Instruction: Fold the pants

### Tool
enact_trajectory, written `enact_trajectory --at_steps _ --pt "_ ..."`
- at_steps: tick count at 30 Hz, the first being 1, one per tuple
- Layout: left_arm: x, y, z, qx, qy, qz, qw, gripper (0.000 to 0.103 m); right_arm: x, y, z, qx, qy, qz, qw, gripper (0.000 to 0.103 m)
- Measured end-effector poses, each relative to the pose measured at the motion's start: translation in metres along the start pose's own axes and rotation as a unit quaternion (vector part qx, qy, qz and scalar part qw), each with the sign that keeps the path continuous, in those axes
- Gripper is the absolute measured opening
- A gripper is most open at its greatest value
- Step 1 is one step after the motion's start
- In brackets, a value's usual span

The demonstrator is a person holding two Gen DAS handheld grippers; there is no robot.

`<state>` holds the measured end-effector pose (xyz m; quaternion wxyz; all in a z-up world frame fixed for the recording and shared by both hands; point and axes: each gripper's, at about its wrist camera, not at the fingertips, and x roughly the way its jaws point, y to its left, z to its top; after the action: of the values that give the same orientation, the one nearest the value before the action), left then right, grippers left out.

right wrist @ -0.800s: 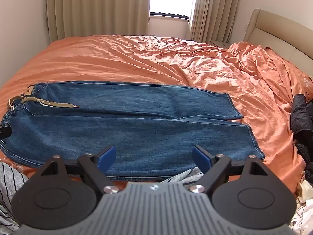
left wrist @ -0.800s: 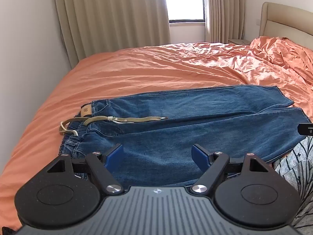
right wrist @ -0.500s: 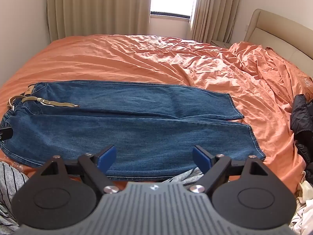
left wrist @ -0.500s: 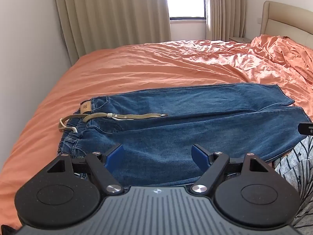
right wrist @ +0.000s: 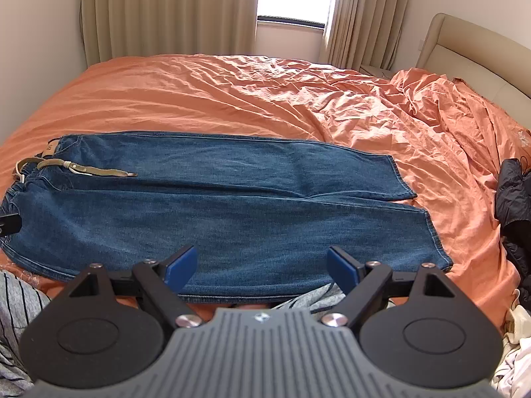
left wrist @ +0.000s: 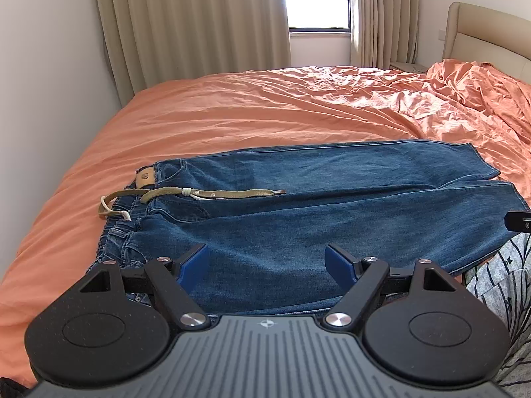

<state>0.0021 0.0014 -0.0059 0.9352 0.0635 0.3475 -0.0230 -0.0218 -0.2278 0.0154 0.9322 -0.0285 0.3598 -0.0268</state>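
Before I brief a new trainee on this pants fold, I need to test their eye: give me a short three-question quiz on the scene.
1. True or false: the left gripper is shut on the jeans.
2. Which end of the jeans does the olive belt lie at? A) waistband B) hems
3. Fill in: the jeans lie spread on the ____ bedsheet.

Key: 1. False; the left gripper and the right gripper both stand open, holding nothing. 2. A. 3. orange.
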Motion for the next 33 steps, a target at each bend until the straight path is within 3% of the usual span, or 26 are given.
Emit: enact_trajectory --at_steps 33 --pt "-0.0008 -0.0004 -0.0033 -0.002 0.004 0.0 1.0 0.092 -0.0007 0.0026 0.0027 -0.001 0.003 0.002 1.0 0.082"
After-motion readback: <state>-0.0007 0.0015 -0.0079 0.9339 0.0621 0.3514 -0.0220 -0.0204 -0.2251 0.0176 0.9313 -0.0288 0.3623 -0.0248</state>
